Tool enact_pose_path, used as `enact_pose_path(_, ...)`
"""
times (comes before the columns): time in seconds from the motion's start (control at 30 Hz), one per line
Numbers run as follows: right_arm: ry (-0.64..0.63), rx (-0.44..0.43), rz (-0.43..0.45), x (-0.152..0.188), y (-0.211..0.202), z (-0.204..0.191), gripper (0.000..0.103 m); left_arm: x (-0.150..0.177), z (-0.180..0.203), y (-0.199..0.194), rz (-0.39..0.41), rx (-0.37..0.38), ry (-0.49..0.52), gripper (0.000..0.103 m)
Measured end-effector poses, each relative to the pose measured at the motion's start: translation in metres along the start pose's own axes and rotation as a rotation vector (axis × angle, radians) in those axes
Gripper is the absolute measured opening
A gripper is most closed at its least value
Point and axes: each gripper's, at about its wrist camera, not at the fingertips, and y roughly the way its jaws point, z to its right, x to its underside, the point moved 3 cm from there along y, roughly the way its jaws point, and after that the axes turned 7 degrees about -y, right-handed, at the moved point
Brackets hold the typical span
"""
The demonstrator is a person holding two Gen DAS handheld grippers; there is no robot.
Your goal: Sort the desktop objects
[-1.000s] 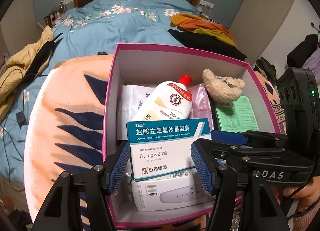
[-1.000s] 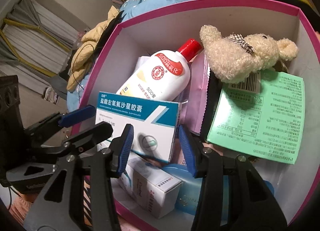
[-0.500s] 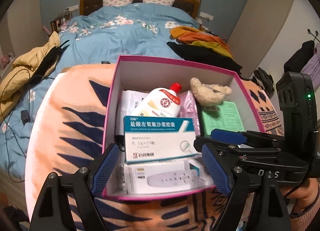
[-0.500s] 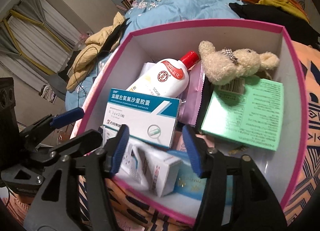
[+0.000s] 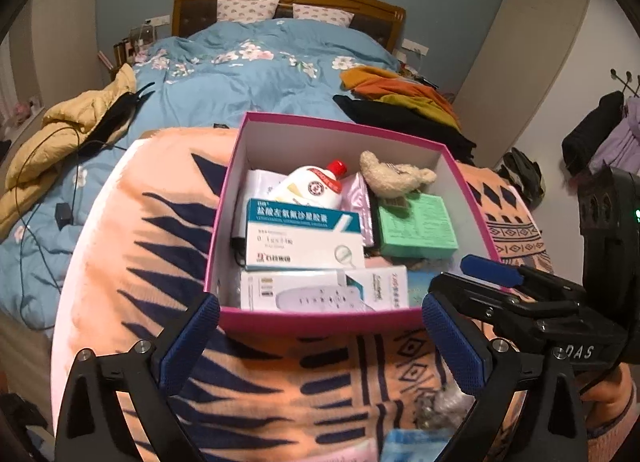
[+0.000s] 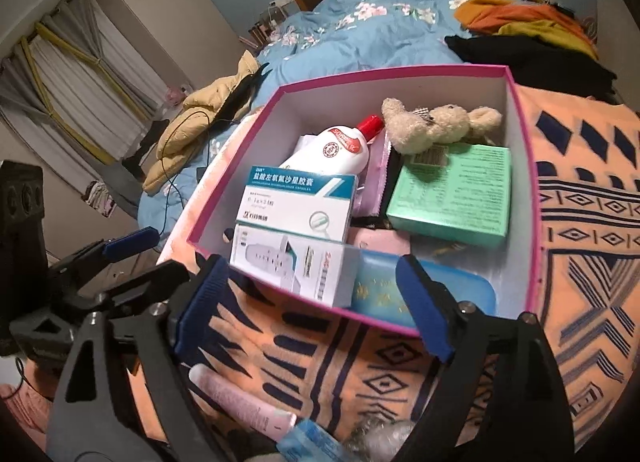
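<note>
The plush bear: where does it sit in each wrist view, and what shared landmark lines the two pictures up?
Left wrist: the plush bear lies at the far right of the pink box, just above centre frame.
Right wrist: the plush bear lies at the box's far side, upper centre-right.
Shared landmark: the red-capped white bottle immediately left of it, in both views.

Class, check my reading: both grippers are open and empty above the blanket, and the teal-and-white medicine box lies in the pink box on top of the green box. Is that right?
One detail is wrong. The teal-and-white medicine box does not lie on the green box; the right wrist view shows it on the white boxes at the near left of the pink box. Left gripper and right gripper are open and empty.
</note>
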Motion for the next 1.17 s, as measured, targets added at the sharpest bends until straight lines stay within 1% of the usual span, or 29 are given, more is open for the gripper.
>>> enact_pose_path(0.1, 0.014, 0.006, 0.011, 0.009, -0.010, -0.002, 0.095, 0.006, -0.001, -0.007, -0.006, 0.018, -0.022, 0.103)
enact_pose_path(0.17, 0.016, 0.010, 0.020, 0.015, -0.017, -0.003, 0.102, 0.009, -0.001, -0.012, 0.002, 0.020, -0.033, 0.103)
enact_pose_path(0.2, 0.020, 0.012, 0.027, 0.018, -0.021, -0.003, 0.102, 0.011, -0.002, -0.014, 0.005, 0.016, -0.036, 0.103)
enact_pose_path(0.37, 0.017, 0.010, 0.048, 0.033, -0.041, -0.010, 0.102, 0.020, -0.005, -0.028, 0.039, -0.037, -0.066, 0.103)
enact_pose_path(0.43, 0.009, 0.011, 0.052, 0.038, -0.048, -0.015, 0.102, 0.024, -0.006, -0.031, 0.032, -0.033, -0.076, 0.103)
enact_pose_path(0.5, 0.000, 0.031, 0.070, 0.043, -0.058, -0.019, 0.102, 0.029, -0.007, -0.035, 0.023, -0.021, -0.091, 0.103)
enact_pose_path(0.63, -0.032, 0.061, 0.088, 0.058, -0.071, -0.031, 0.102, 0.041, -0.004, -0.046, 0.018, -0.005, -0.079, 0.103)
enact_pose_path(0.7, -0.053, 0.078, 0.078, 0.068, -0.072, -0.038, 0.102, 0.048, -0.003, -0.052, 0.015, 0.004, -0.081, 0.103)
enact_pose_path(0.77, -0.063, 0.077, 0.064, 0.077, -0.070, -0.041, 0.102, 0.057, -0.002, -0.055, 0.004, 0.008, -0.080, 0.103)
enact_pose_path(0.9, -0.050, 0.087, 0.045, 0.092, -0.066, -0.041, 0.102, 0.072, 0.001, -0.057, -0.021, 0.002, -0.068, 0.103)
enact_pose_path(1.07, -0.042, 0.099, 0.050, 0.101, -0.071, -0.042, 0.102, 0.084, 0.007, -0.065, -0.005, -0.009, -0.038, 0.103)
enact_pose_path(1.13, -0.047, 0.109, 0.058, 0.102, -0.074, -0.043, 0.102, 0.088, 0.011, -0.072, 0.018, -0.009, -0.021, 0.103)
enact_pose_path(1.17, -0.047, 0.111, 0.063, 0.102, -0.077, -0.043, 0.102, 0.089, 0.012, -0.072, 0.014, -0.010, -0.021, 0.103)
